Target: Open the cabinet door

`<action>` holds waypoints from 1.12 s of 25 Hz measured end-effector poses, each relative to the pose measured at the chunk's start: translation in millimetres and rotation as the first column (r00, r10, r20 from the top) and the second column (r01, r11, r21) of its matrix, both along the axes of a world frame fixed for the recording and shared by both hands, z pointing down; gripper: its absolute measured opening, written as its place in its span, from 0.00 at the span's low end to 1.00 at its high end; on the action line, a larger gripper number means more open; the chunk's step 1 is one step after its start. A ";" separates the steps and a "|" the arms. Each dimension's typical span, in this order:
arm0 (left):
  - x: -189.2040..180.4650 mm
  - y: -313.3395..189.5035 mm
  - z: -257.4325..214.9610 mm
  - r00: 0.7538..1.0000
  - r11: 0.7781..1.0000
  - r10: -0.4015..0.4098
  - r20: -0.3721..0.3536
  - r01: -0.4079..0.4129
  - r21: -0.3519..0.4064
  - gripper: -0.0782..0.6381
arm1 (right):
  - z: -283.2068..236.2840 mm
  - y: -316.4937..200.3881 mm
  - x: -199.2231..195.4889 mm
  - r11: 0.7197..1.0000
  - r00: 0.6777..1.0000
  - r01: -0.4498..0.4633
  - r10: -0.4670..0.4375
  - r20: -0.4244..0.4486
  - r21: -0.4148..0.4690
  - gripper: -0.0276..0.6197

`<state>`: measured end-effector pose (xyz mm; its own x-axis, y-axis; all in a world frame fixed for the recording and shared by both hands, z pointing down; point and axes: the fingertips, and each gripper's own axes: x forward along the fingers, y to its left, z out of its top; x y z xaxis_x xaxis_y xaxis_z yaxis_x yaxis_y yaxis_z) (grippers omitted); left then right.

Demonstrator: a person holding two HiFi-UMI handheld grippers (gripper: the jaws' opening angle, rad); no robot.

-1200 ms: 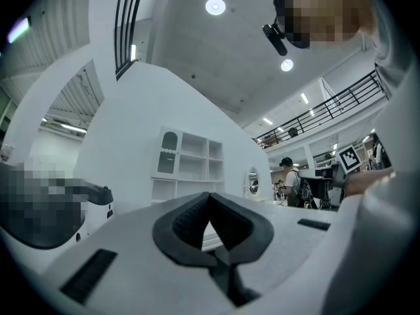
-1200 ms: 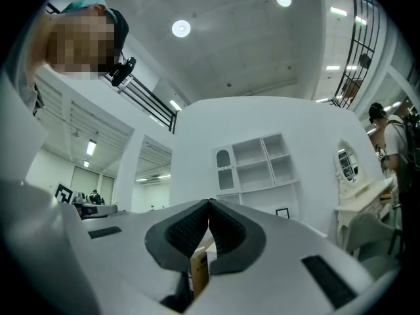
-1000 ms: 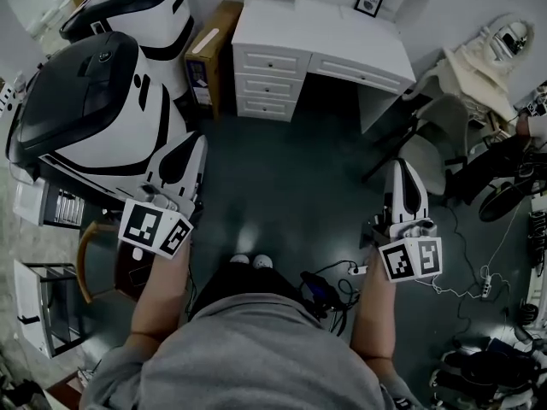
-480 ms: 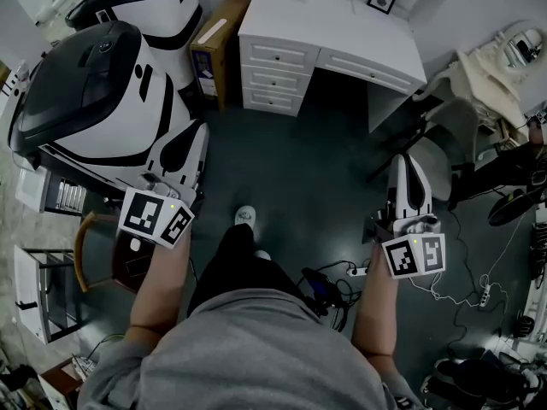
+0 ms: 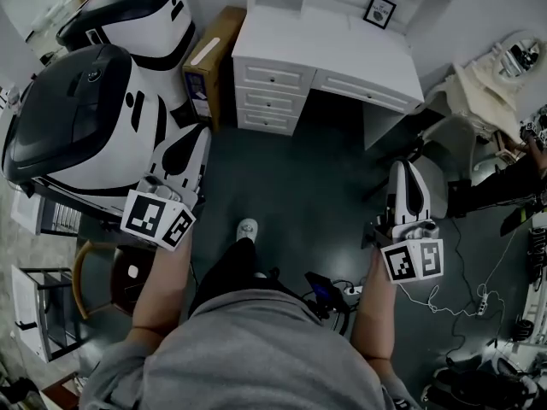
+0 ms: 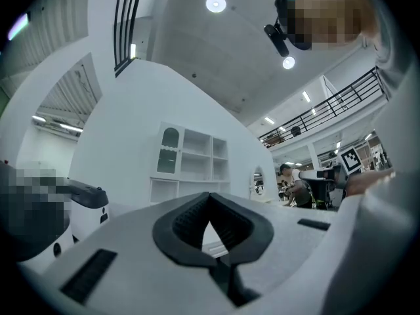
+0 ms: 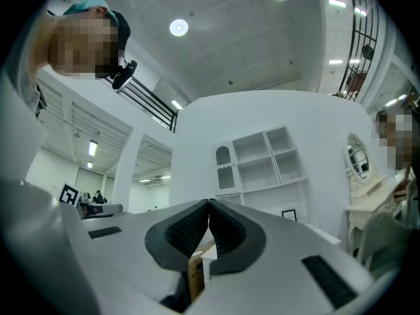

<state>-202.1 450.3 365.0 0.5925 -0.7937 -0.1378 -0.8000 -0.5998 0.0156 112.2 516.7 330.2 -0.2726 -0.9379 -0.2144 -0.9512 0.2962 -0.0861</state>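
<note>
I've moved closer: a foot (image 5: 247, 227) now leads at centre frame, and the desk (image 5: 342, 45) at the top looms a little larger. The left gripper (image 5: 197, 135) and right gripper (image 5: 407, 167) point ahead, each with its jaws pressed together on nothing. The cabinet door (image 6: 169, 159), the arched one above the desk, is shut and well out of reach. I judge I'm still approaching and need to get closer before opening a jaw.
</note>
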 end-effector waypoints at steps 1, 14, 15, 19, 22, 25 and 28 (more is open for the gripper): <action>0.0 -10.4 -1.6 1.000 1.000 0.002 -0.002 -0.002 0.002 0.12 | -1.3 -9.2 -0.9 1.000 1.000 -0.001 0.001 0.000 0.001 0.08; -5.8 -143.3 -5.4 0.998 0.998 0.055 -0.005 -0.055 0.005 0.12 | -6.0 -128.0 -25.5 1.000 1.000 -0.013 0.013 -0.013 0.000 0.08; -6.8 -152.1 -5.1 0.998 0.998 0.057 -0.009 -0.057 0.002 0.12 | -7.4 -135.0 -25.9 1.000 1.000 -0.018 0.018 -0.015 0.002 0.08; -9.3 -183.1 -2.0 0.997 0.997 0.072 -0.012 -0.072 -0.004 0.12 | -7.9 -159.7 -27.5 0.999 0.999 -0.039 0.040 -0.018 0.002 0.08; -9.7 -202.2 3.4 0.997 0.997 0.082 -0.013 -0.082 -0.007 0.12 | -4.9 -175.3 -28.0 0.999 0.999 -0.051 0.051 -0.017 0.003 0.08; -12.1 -215.0 8.4 0.997 0.996 0.082 -0.014 -0.083 -0.014 0.12 | 0.3 -185.4 -30.2 0.999 0.999 -0.052 0.052 -0.015 -0.005 0.08; -14.7 -224.4 12.5 0.997 0.997 0.081 -0.016 -0.081 -0.015 0.12 | 6.5 -191.7 -29.2 0.998 0.998 -0.054 0.054 -0.020 -0.016 0.08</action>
<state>-216.8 225.9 377.6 0.6528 -0.7455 -0.1349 -0.7484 -0.6621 0.0373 83.0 325.0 336.7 -0.2254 -0.9548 -0.1939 -0.9674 0.2429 -0.0714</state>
